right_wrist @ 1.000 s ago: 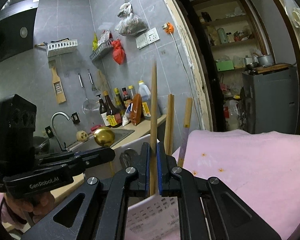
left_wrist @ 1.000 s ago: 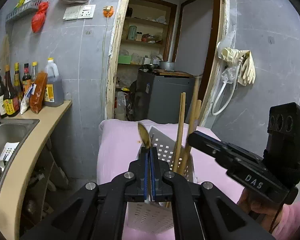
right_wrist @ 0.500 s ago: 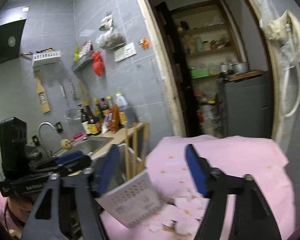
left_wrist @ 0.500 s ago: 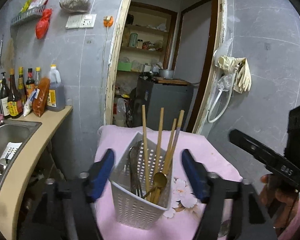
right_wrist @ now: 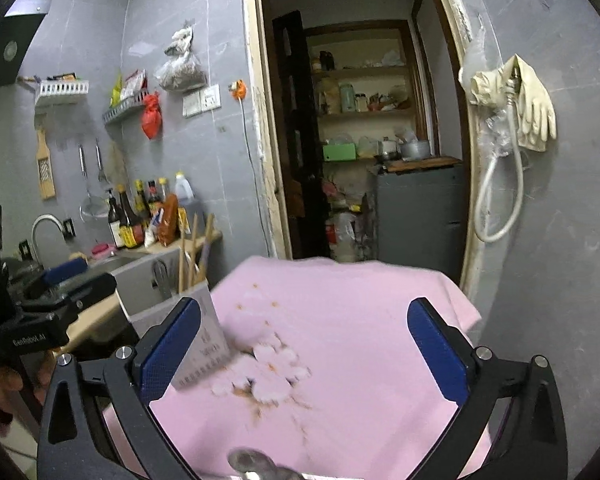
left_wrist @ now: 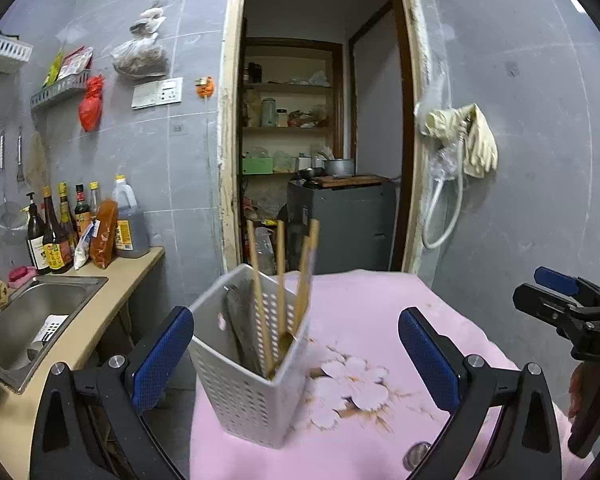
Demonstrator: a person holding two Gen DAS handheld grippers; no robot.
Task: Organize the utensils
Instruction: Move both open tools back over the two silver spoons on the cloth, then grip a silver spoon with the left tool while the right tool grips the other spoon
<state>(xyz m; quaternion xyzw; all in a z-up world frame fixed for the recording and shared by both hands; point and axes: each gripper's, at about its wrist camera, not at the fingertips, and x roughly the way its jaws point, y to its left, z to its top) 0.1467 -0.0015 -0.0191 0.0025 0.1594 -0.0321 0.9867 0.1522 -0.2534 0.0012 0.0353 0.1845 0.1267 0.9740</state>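
**A:** Your white perforated basket (left_wrist: 244,364) stands upright on the pink flowered cloth (left_wrist: 380,320), at the cloth's edge nearest the sink (left_wrist: 40,312). Inside it stand the wooden chopsticks (left_wrist: 280,276), a gold spoon (left_wrist: 286,340) low against the wall nearest the flowers, and a dark utensil (left_wrist: 240,320) on the sink side of the basket.

**B:** How will those handle if I go back in?

**A:** I judge the chopsticks light, stiff and smooth, so they would likely pivot in a loose pinch; take them near the top, above the basket's rim, where they stand free. The spoon looks like slick metal, and only a little of it shows. The basket seems thin plastic and light, so a sideways nudge could tip it.

**B:** And my tools?

**A:** Your left gripper (left_wrist: 296,360) is opening wide; the basket sits between its blue pads (left_wrist: 162,354) without touching them. Your right gripper (right_wrist: 304,352) is also opening, with only cloth between its pads, the basket just beside its left pad.

**B:** What differs from a second ago?

**A:** Then your left jaws pinched the spoon and your right jaws a chopstick, both over the basket. Now both pieces are in the basket, and both grippers have backed away from it.
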